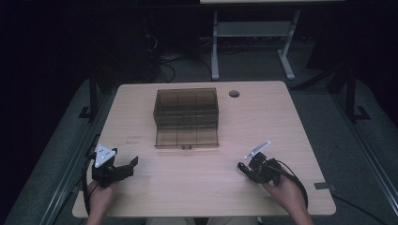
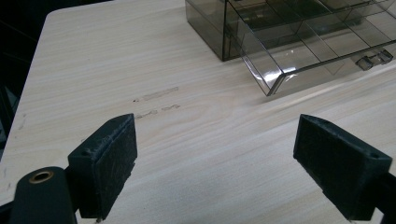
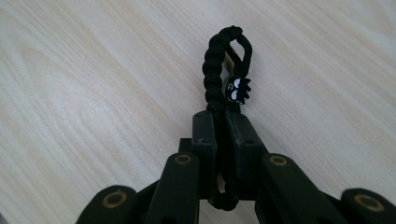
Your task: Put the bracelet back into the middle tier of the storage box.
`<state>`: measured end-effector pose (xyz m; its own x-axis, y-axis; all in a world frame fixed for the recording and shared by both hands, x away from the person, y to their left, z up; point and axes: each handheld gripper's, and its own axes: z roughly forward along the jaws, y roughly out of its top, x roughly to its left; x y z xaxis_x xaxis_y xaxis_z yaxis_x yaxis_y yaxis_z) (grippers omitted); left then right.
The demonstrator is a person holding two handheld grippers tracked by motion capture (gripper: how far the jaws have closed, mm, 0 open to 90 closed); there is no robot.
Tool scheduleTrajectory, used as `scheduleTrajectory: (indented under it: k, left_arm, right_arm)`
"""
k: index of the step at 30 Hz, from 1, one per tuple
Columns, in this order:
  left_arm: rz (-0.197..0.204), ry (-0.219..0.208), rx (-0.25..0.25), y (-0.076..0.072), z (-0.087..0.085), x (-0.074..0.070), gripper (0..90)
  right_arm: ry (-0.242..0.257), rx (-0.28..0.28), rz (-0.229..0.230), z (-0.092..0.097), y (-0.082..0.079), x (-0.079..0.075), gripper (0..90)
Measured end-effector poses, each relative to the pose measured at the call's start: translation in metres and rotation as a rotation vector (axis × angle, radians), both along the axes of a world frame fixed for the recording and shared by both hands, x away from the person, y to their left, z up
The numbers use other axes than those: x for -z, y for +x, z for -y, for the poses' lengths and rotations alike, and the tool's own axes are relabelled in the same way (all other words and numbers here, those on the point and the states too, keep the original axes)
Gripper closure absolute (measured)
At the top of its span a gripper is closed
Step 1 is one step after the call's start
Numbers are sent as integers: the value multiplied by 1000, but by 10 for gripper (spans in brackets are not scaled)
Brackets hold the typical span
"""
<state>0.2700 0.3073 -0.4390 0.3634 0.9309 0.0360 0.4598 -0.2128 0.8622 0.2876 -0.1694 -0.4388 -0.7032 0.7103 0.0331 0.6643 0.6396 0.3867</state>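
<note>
Two grippers low over the surface point(image 1: 281, 122). Right gripper point(image 3: 223, 122): jaws clamped on a black braided cord point(image 3: 215, 56) with a small charm point(image 3: 236, 89), just above the wood. Left gripper point(image 2: 215, 154): jaws wide apart, nothing between them. Clear box point(image 1: 186, 107) well apart, at the far side.

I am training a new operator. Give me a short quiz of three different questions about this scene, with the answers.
1. True or false: the fingers of the right gripper are closed on the black braided cord loop.
2. Multiple choice: the lid of the smoky clear compartment box is A) folded open towards the person, B) shut, C) taken off and lying apart.
3. Short answer: what lies between the fingers of the left gripper?

Key
1. True; the cord with its small cartoon bead sticks out beyond the fingers.
2. A.
3. Nothing; they stand wide apart over the bare wooden table.
</note>
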Motion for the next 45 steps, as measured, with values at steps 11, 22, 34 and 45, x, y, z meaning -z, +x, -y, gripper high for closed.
scheduleTrajectory:
  k: [11, 22, 34, 45]
  left_arm:
    - [-2, -5, -3, -1, -1, 0, 131]
    - [-2, -5, -4, -1, -1, 0, 131]
    - [-1, -3, -2, -1, 0, 0, 131]
    - [1, -10, -3, -1, 0, 0, 131]
  right_arm:
    - [39, -25, 1, -5, 1, -9, 819]
    - [77, -43, 14, -8, 9, -25, 819]
    - [90, -57, 14, -14, 20, -36, 819]
    - [102, -75, 24, -21, 28, -49, 819]
